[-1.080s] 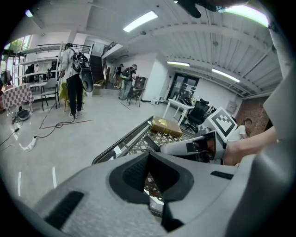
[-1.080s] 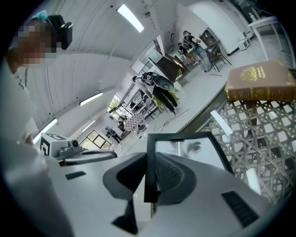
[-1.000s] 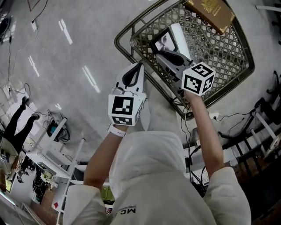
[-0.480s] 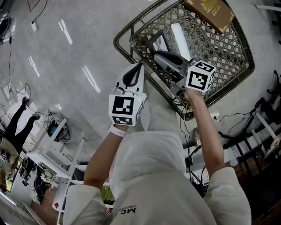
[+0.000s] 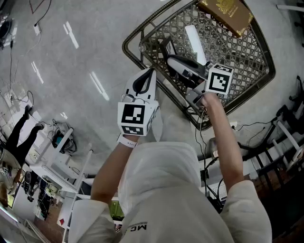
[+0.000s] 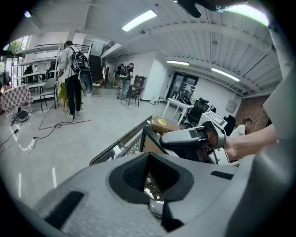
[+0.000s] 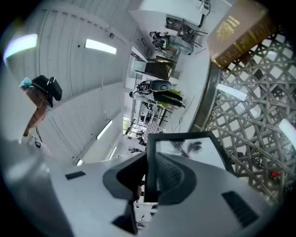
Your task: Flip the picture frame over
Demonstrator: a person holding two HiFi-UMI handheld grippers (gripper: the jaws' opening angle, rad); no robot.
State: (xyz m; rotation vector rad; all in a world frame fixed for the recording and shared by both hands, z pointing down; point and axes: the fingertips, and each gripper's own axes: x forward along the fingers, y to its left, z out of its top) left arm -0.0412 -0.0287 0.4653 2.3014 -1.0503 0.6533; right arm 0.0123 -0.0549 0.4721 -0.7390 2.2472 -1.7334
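The black picture frame (image 5: 166, 48) stands on edge over the wire-lattice basket (image 5: 134, 35). My right gripper (image 5: 169, 58) is shut on its side bar. In the right gripper view the frame (image 7: 185, 147) sits between the jaws of the right gripper (image 7: 149, 155), its glass face with a dark print turned to the right. My left gripper (image 5: 151, 71) hovers just outside the basket's near rim, fingers together and holding nothing. From the left gripper (image 6: 148, 155) I see the right gripper (image 6: 194, 137) and the frame's brown back (image 6: 151, 145).
A gold-brown book (image 5: 226, 14) lies at the basket's far end and a white strip (image 5: 195, 37) on the lattice beside the frame. Pale glossy floor surrounds the basket. A person with a backpack (image 6: 71, 69) stands far off; cables (image 6: 51, 126) lie on the floor.
My right gripper has rolled and carried the frame from face-up to standing on edge, shifting slightly left. The left gripper has stayed where it was.
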